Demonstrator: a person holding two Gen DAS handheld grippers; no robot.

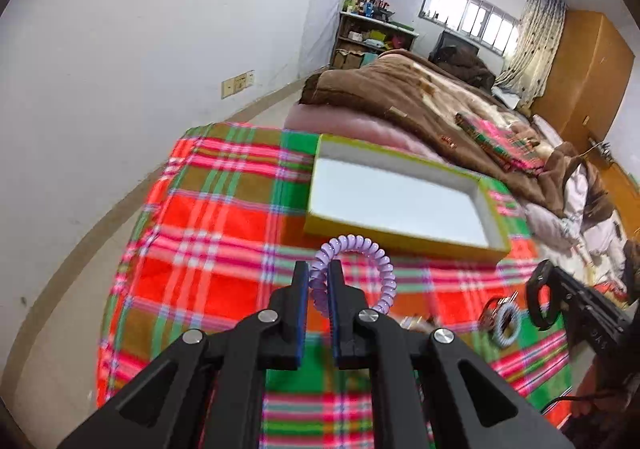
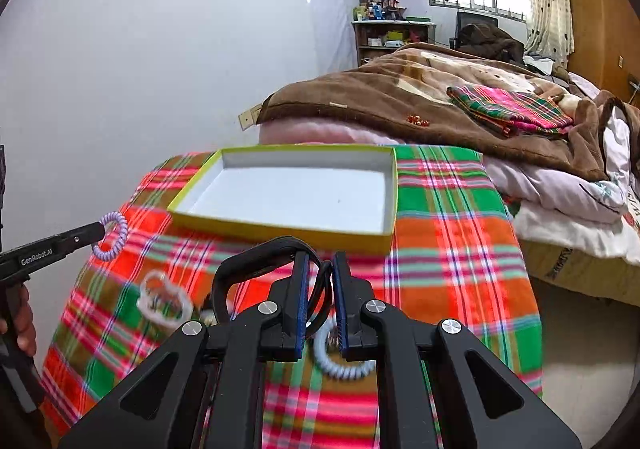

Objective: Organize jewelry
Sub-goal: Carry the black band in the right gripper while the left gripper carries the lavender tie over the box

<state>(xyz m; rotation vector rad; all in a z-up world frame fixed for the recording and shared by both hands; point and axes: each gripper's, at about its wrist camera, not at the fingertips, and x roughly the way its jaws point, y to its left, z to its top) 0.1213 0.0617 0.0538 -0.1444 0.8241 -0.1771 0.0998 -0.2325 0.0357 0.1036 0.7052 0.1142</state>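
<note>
My left tongs are pinched tight on a purple coil band; the band stands up between the pads, its loop curling off to the right of the tips and clear of the plaid cloth below. Straight ahead of these tongs, just past the band, lies the tray, yellow outside, white inside, with nothing in it.

My right tongs are likewise closed down, gripping a black band that arches up and away to the left of the tips. The same tray sits just ahead of them. Under these tongs, on the cloth, I see a pale blue coil band, partly hidden by the right finger. Off to the left of the tips lies a clear, whitish band, blurred, with something small and dark inside it that I cannot make out.

From the right camera I see the left tongs at the far left edge with the purple band in their tips, and a hand on the handle
</note>
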